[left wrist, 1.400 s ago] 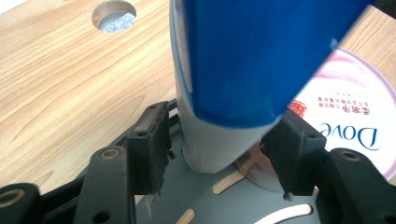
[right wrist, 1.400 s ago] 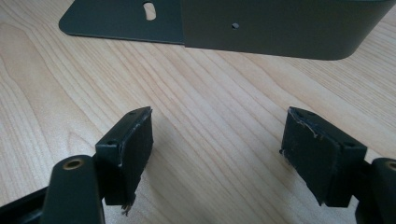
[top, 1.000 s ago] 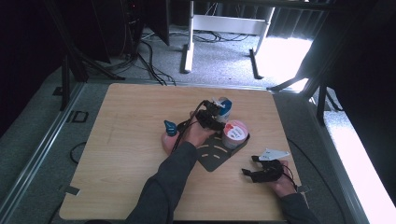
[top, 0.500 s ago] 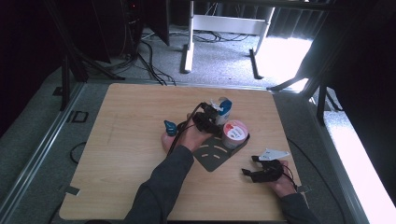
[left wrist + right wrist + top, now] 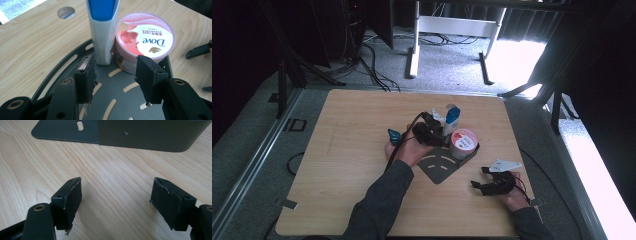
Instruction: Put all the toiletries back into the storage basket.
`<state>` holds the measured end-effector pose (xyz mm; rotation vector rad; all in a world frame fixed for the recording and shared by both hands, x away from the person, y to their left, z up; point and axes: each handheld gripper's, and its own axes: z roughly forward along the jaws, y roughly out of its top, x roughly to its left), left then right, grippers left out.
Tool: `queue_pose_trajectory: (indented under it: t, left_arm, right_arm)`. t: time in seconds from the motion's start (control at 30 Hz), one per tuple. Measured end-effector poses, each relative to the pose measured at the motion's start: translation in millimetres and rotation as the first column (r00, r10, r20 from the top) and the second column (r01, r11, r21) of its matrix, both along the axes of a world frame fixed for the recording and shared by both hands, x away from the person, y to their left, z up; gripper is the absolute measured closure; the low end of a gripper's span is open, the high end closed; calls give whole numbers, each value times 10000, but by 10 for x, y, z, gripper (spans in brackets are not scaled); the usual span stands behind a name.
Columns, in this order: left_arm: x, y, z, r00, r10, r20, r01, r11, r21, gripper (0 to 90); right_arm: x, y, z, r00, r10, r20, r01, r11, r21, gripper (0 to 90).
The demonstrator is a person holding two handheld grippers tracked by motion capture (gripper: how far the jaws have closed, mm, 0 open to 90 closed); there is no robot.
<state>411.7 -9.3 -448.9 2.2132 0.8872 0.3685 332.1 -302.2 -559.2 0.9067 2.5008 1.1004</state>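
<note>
Pink Dove tub (image 5: 145,42) touching white bottle (image 5: 102,37), w/ both on grey rack (image 5: 62,72).

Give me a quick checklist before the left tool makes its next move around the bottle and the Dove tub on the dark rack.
1. Left tool jaws open with nothing between them: ok; they have just been closing partway.
2. White and blue bottle upright on the dark rack: ok.
3. Dove tub on the rack, close beside the bottle: ok; whether they touch, cannot tell.
4. Left pads clear of bottle and tub: ok.
5. Right tool open over bare table, apart from the rack: ok.
</note>
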Motion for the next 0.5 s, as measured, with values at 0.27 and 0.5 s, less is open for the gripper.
queue_pose_trajectory:
  t: [0.27,0.5]
  left_arm:
    - [-111,93,16,9999,-18,109,21,9998,-205,496]
    - [-260,159,22,9996,-229,154,231,9996,-167,485]
  right_arm:
    - [0,0,0,10000,-2,-9,2,10000,7,245]
    - [3,-2,0,10000,9,-4,-9,10000,20,245]
